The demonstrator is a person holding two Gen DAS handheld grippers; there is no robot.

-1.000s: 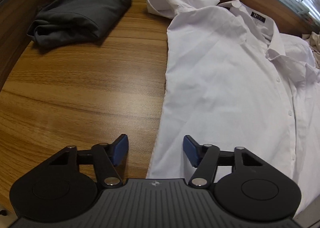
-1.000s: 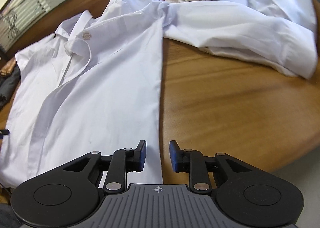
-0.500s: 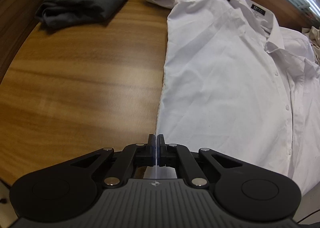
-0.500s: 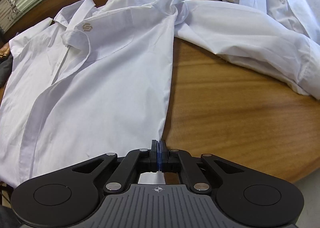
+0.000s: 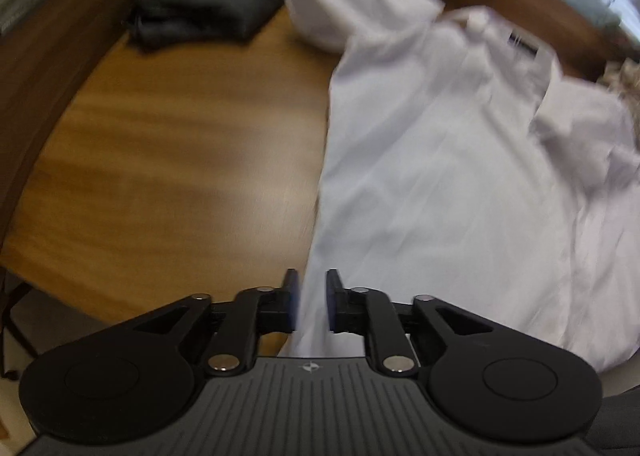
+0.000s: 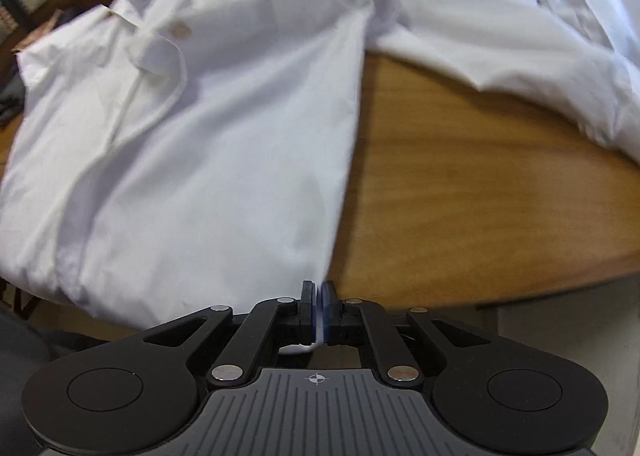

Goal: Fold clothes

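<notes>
Our left gripper (image 5: 311,306) stood with jaws apart around the shirt (image 5: 460,184) hem at 6 o'clock, cloth between them but unpinched. The shirt lay spread, collar at 12, on the worktop (image 5: 180,160); dark folded clothes (image 5: 204,0) sat at 11. Our right gripper (image 6: 318,312) was clamped on the opposite hem corner. We judged a hem fold under way; next, the left needed to close.
</notes>
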